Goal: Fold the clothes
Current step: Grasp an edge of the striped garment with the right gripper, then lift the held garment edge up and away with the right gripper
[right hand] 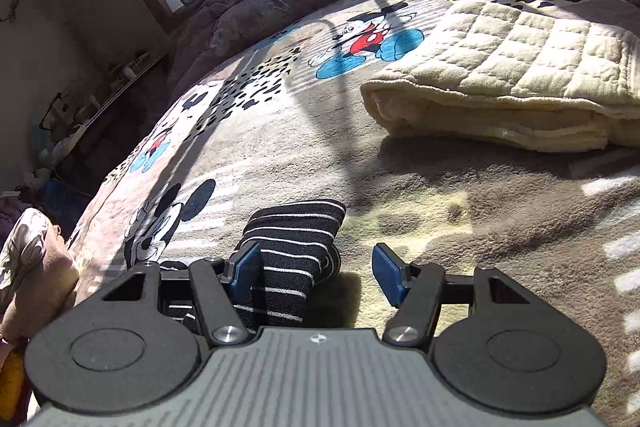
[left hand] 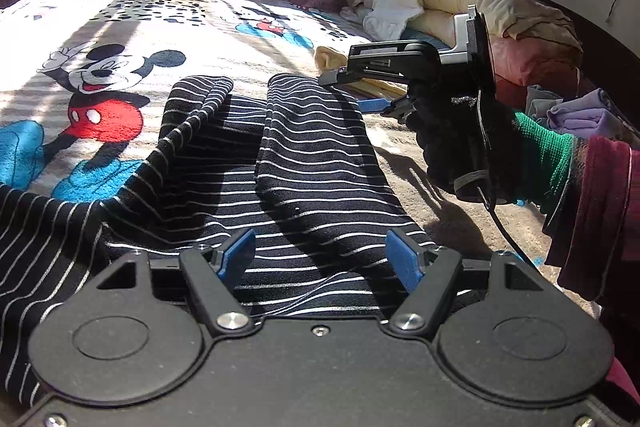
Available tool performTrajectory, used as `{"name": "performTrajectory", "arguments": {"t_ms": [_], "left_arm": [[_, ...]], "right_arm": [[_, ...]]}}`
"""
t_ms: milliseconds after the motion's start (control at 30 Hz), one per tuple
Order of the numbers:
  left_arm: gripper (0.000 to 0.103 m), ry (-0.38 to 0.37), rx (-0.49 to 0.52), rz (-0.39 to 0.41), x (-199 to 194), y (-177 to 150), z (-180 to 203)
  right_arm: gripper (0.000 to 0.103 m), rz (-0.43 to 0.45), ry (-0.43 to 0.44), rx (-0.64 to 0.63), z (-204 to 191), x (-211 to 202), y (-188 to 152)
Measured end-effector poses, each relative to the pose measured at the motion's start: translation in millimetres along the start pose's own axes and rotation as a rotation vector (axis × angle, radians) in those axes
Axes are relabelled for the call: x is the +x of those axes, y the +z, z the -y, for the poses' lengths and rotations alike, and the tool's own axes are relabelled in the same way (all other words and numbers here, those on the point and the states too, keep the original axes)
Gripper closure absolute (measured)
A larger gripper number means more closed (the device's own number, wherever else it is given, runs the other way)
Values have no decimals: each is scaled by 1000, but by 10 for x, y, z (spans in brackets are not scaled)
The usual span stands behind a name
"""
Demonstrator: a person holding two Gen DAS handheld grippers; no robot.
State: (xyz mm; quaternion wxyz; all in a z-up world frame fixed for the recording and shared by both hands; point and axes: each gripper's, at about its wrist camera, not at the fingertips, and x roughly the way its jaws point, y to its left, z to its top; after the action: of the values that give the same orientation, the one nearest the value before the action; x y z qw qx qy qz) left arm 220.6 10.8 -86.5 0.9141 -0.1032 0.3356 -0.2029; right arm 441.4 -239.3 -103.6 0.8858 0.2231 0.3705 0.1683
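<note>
The striped garment (left hand: 280, 163) lies mid-frame on the cartoon blanket (left hand: 120, 27). Left gripper (left hand: 322, 259) and right gripper (right hand: 316, 273) hover released; folded cream quilt (right hand: 520, 75) upper right, possibly stacked.

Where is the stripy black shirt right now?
The stripy black shirt lies on the cartoon mouse blanket, right under the open left tool. In the left view, the right tool is near its far sleeve end.
</note>
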Motion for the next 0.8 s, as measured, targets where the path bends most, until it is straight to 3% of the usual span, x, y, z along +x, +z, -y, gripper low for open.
{"name": "performTrajectory", "arguments": {"t_ms": [333,367,433,533,633,800], "left_arm": [[32,3,-30,-2,17,21,-103],[32,3,-33,-1,19,23,-111],[32,5,-37,-1,22,27,-127],[32,4,-46,-4,29,30,-155],[32,2,-55,-6,29,27,-171],[32,-1,-41,4,0,30,-144]], "right_arm": [[43,6,73,152,211,276,22],[46,12,93,152,201,279,15],[68,23,111,118,145,271,12],[86,78,98,56,33,170,24],[95,135,96,39,-12,0,58],[96,199,98,17,-93,-302,84]]}}
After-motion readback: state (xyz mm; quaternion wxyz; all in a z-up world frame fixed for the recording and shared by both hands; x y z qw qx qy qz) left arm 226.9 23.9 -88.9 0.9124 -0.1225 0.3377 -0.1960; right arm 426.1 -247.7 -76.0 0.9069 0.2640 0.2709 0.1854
